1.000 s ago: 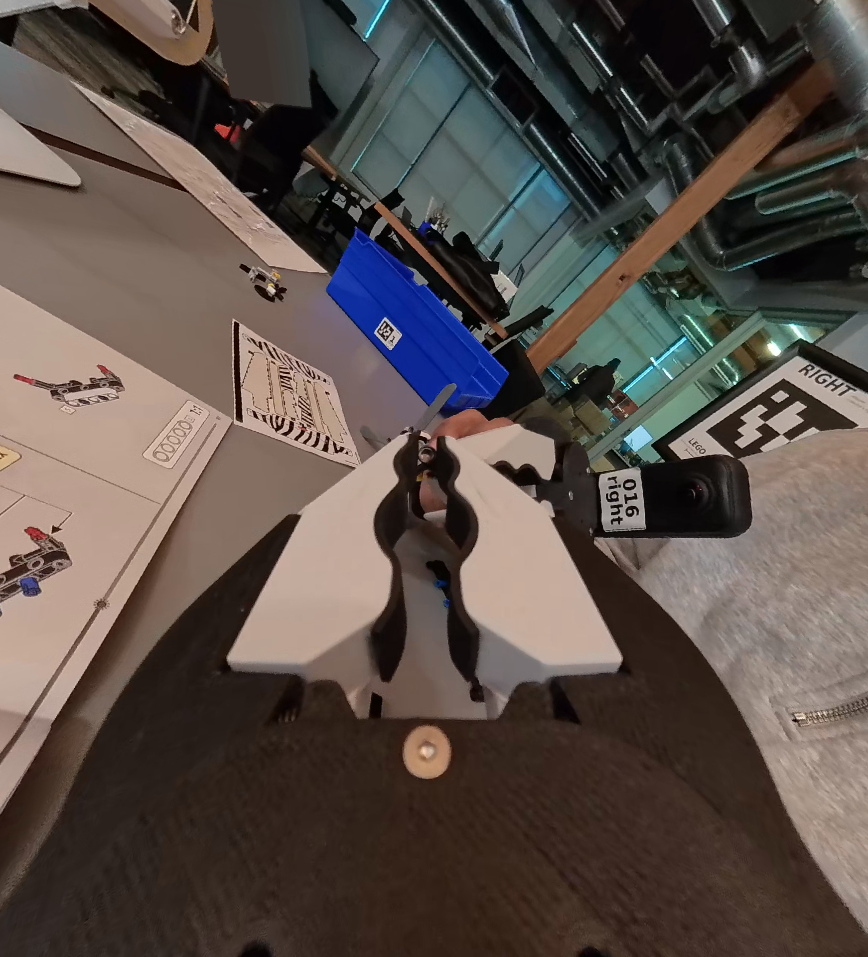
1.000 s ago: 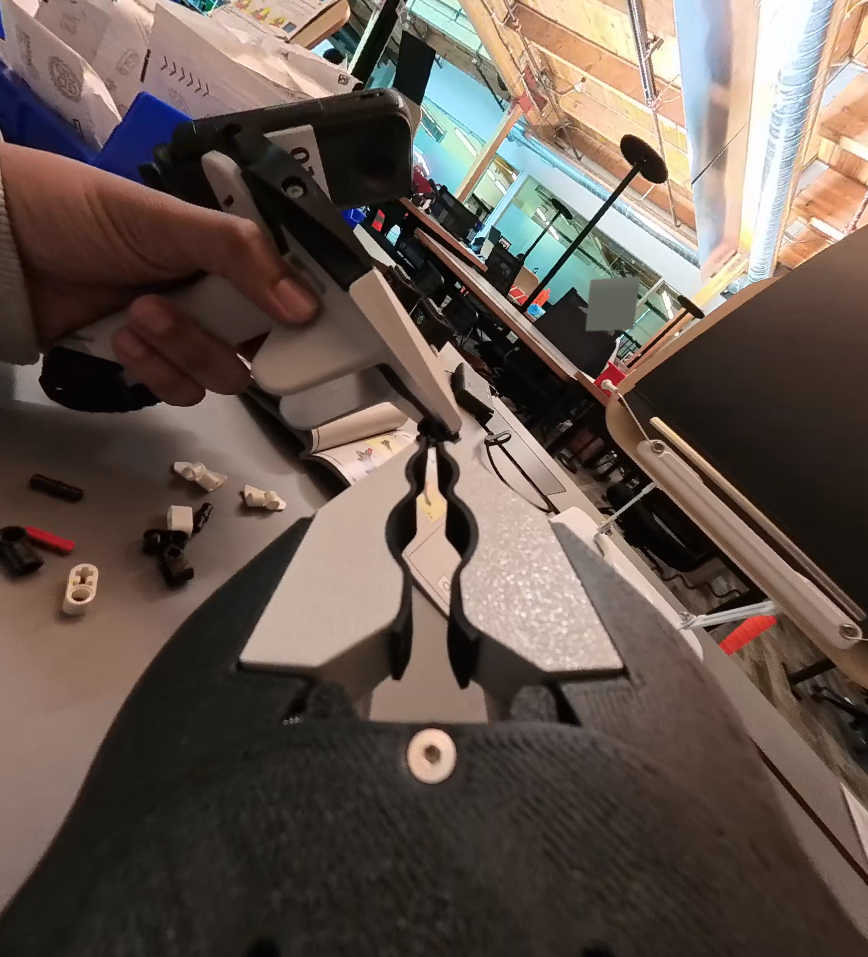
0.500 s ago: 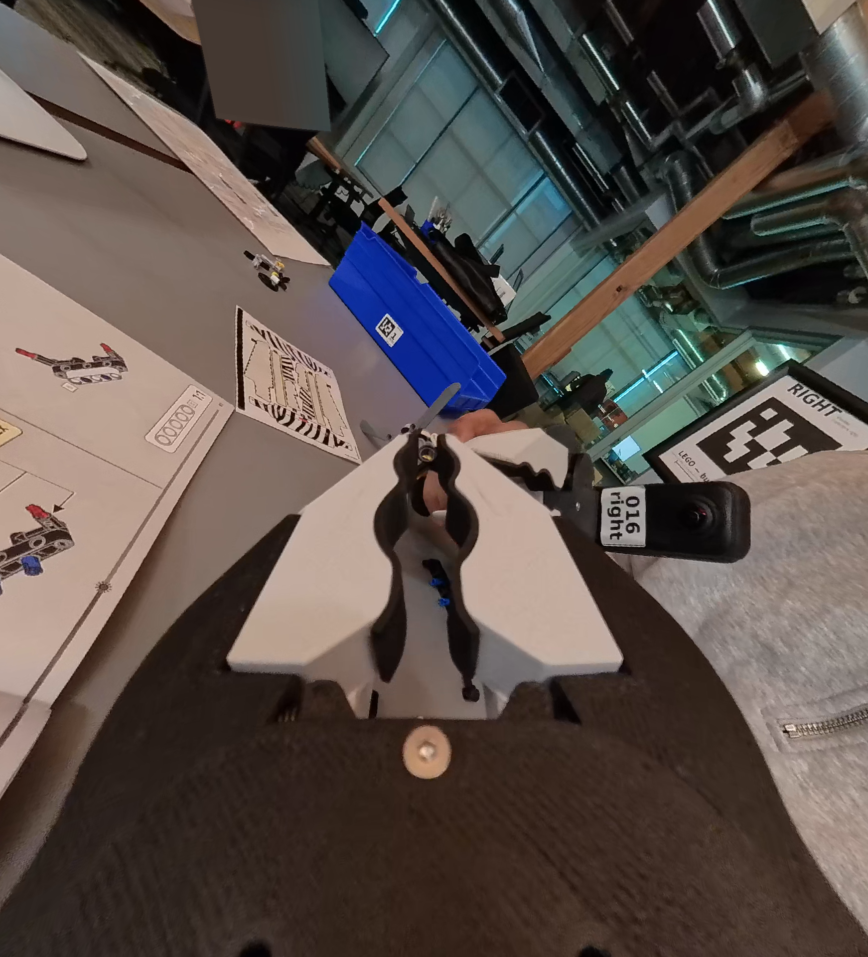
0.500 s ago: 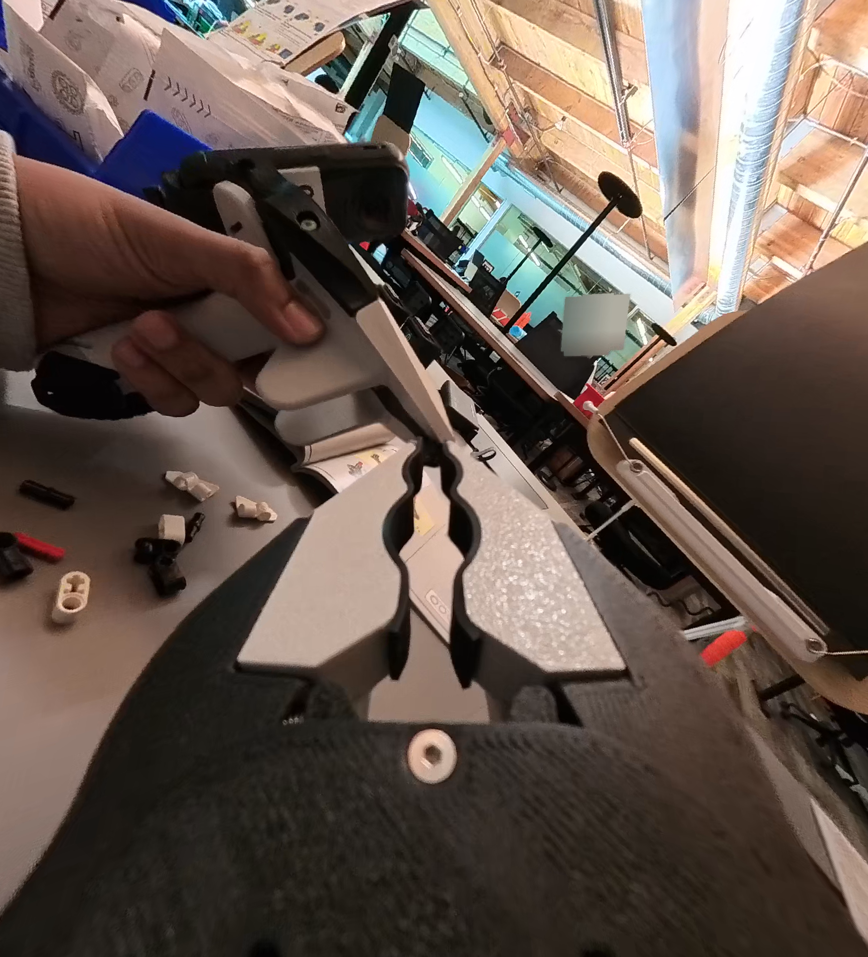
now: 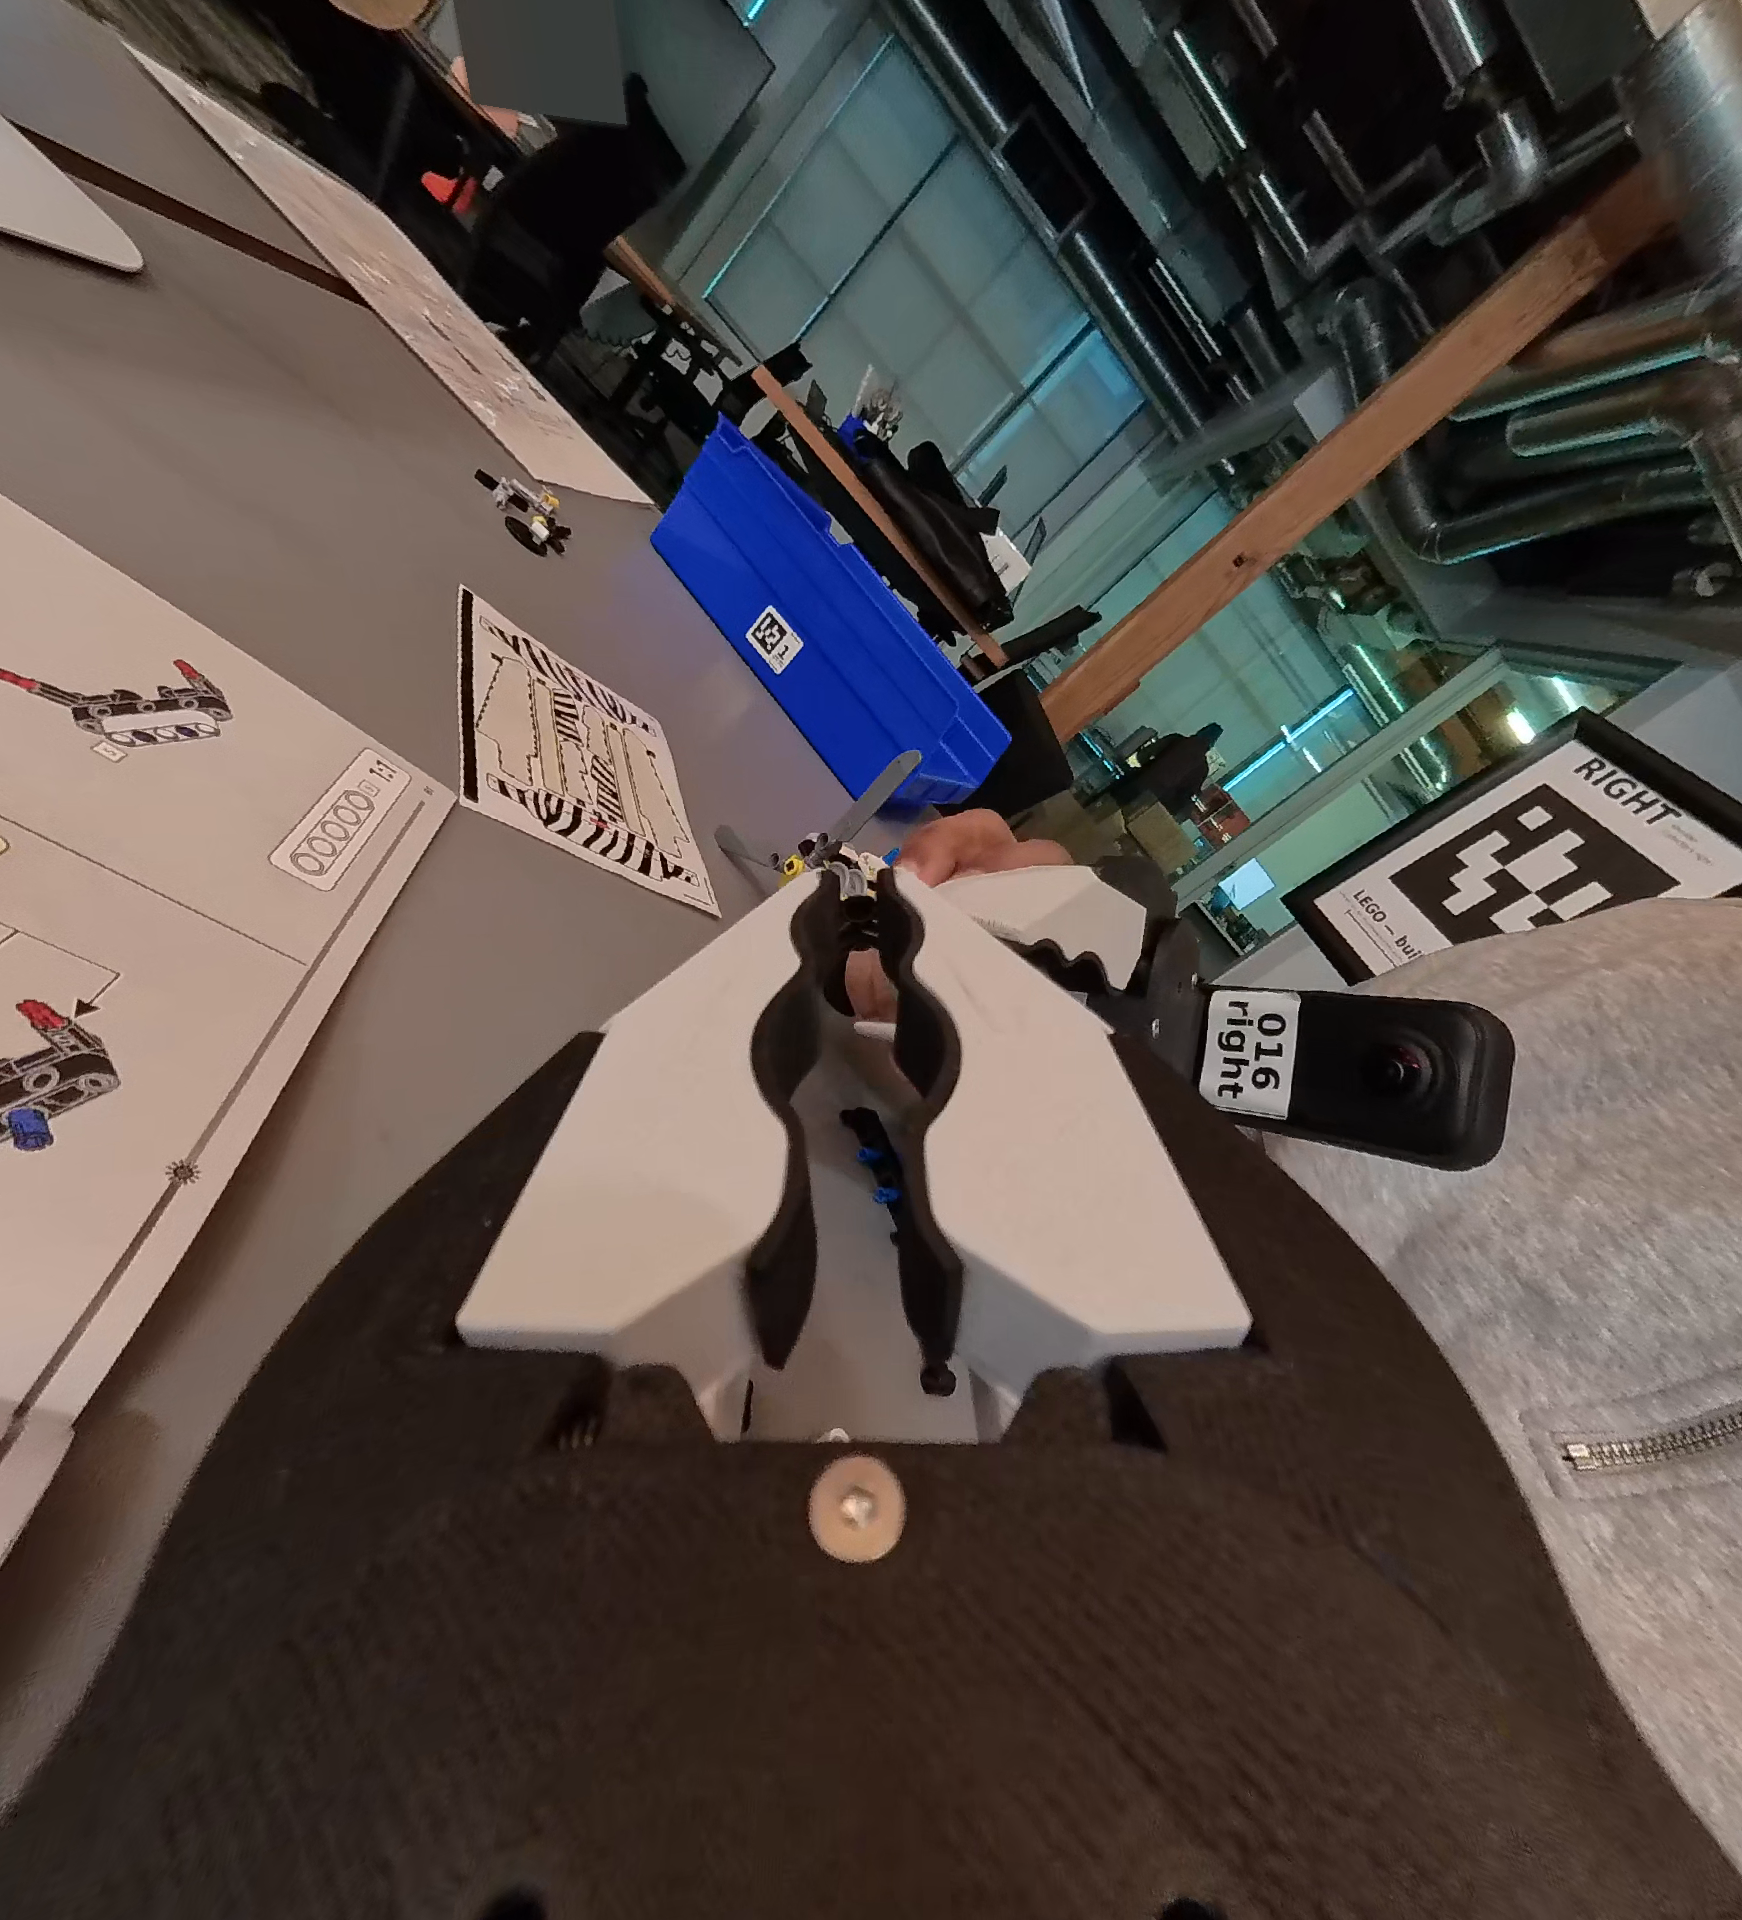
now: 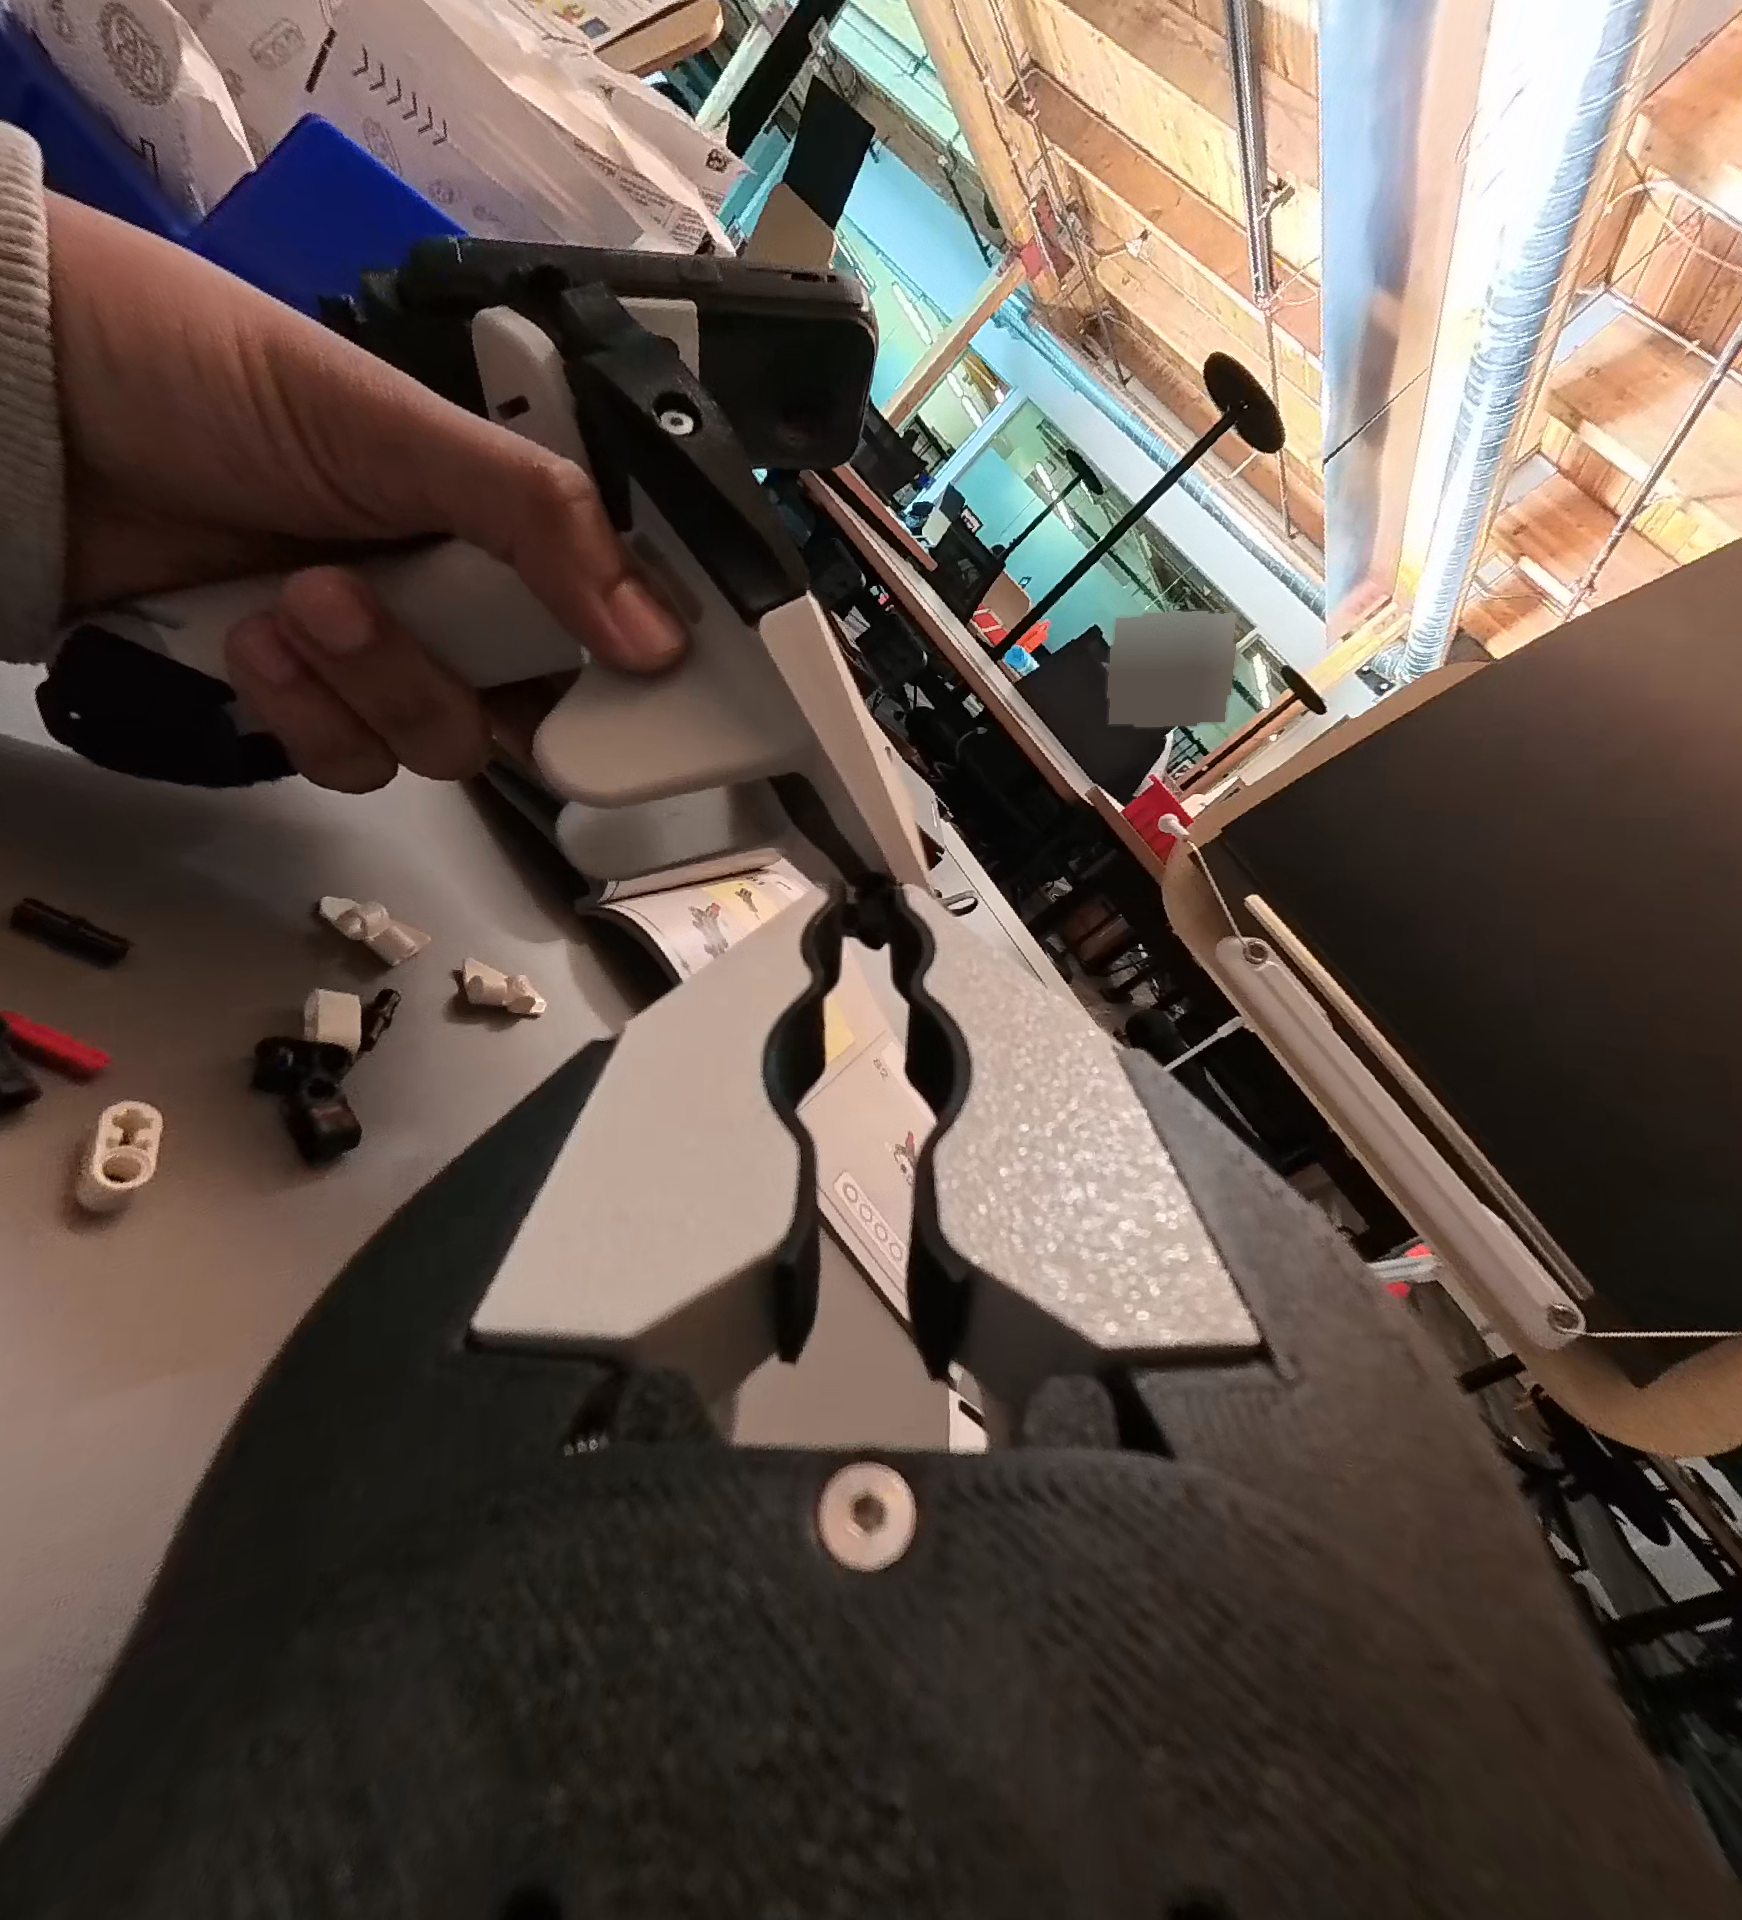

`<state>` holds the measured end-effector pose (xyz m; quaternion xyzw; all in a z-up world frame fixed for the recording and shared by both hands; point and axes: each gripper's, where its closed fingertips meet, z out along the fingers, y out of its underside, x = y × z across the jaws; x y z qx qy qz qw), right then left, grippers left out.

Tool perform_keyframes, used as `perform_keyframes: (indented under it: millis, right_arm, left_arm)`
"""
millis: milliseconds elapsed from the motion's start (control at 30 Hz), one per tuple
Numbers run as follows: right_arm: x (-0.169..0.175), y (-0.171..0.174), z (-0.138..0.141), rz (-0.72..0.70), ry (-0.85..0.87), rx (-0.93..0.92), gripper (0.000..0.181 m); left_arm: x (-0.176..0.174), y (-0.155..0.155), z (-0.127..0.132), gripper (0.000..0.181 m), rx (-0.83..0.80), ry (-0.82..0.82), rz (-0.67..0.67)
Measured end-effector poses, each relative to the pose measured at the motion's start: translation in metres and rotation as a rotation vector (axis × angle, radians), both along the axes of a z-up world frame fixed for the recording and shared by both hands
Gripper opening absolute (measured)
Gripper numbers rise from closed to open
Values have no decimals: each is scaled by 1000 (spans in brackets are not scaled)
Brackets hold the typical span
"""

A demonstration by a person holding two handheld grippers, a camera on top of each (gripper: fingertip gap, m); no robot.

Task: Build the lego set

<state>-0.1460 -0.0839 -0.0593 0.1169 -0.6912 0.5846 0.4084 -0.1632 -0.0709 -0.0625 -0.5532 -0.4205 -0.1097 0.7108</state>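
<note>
Between the two held grippers, above a grey table, the work is happening in mid-air. From the left wrist view, the left gripper has its jaws nearly together at the tips, clamped on a small lego assembly of grey, white, yellow and blue bits with a thin grey blade sticking up from it. Just behind it sits the right gripper's white body with its black camera, and part of a hand shows past the tips. On the table to the left lies an open instruction booklet, then a striped sticker sheet, a blue bin and, farther off, another tiny built piece. A grey sleeve with a zip fills the right edge. From the right wrist view, the right gripper has its jaws closed at the tips on a small dark piece, which meets the tip of the left gripper, held from above by a hand. Whether the dark piece is already joined to the assembly cannot be told. Loose parts lie well apart on the table to the left: black connectors, white connectors, a red pin and a white link. The likely risk is that the two tips press slightly out of line, so the tiny part twists, pops free and drops among the loose parts, or the thin blade snaps off the assembly under a squeeze.
</note>
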Motion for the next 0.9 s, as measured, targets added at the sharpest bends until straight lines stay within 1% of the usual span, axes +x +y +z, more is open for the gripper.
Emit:
perform_keyframes:
  millis: [667, 900]
  right_arm:
    - [-1, 1, 1, 1, -41, -4, 4]
    - [-2, 1, 1, 17, -96, -21, 4]
  left_arm:
    - [-1, 0, 0, 6, 6, 0, 5]
    - [-1, -1, 3, 15, 24, 3, 9]
